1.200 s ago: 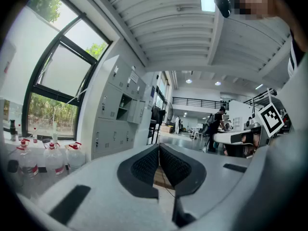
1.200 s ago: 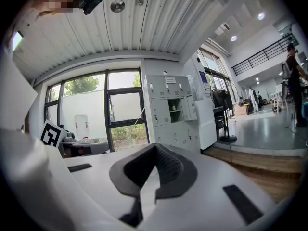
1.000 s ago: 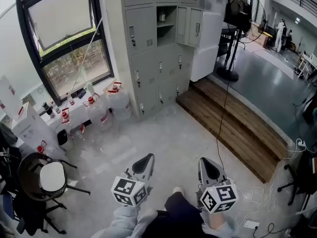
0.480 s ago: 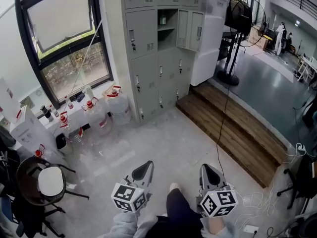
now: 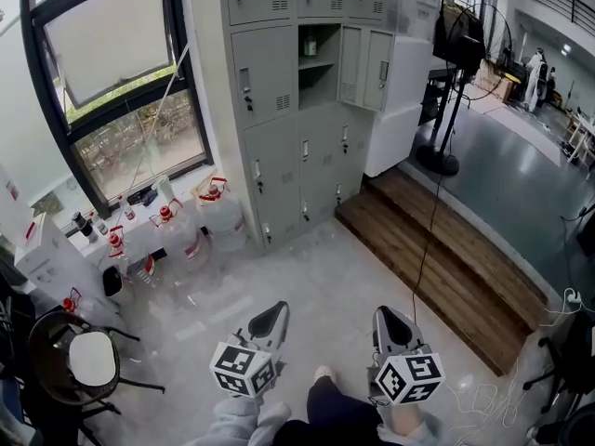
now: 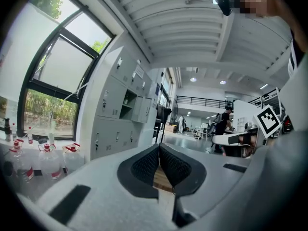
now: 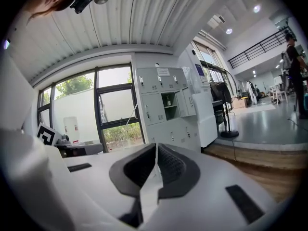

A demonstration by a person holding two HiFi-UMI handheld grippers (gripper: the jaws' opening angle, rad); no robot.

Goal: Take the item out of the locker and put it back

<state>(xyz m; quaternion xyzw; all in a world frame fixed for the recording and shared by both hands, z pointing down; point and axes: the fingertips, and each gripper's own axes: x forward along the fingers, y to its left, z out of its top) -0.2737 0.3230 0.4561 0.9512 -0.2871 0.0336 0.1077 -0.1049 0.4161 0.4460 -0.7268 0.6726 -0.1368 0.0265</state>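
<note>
A bank of grey lockers (image 5: 279, 110) stands against the far wall. One compartment (image 5: 316, 59) is open, its door (image 5: 358, 63) swung to the right. A small bottle-like item (image 5: 310, 45) stands on the shelf inside. My left gripper (image 5: 277, 308) and right gripper (image 5: 383, 312) are held side by side at the bottom of the head view, well short of the lockers, pointing toward them. Both are shut with nothing between the pads. The open compartment (image 7: 169, 102) shows in the right gripper view above the shut right gripper (image 7: 156, 147). The left gripper (image 6: 159, 147) shows the lockers (image 6: 120, 109) at its left.
Several water jugs with red caps (image 5: 218, 210) stand under the window at the left. A wooden step (image 5: 437, 249) runs along the right, with a fan on a stand (image 5: 460, 40) beyond it. A black chair (image 5: 70, 356) is at lower left. A cable (image 5: 418, 240) trails across the step.
Both grippers have moved forward across the floor with the person, and the lockers and jugs have come nearer in the head view. Both stay shut.
</note>
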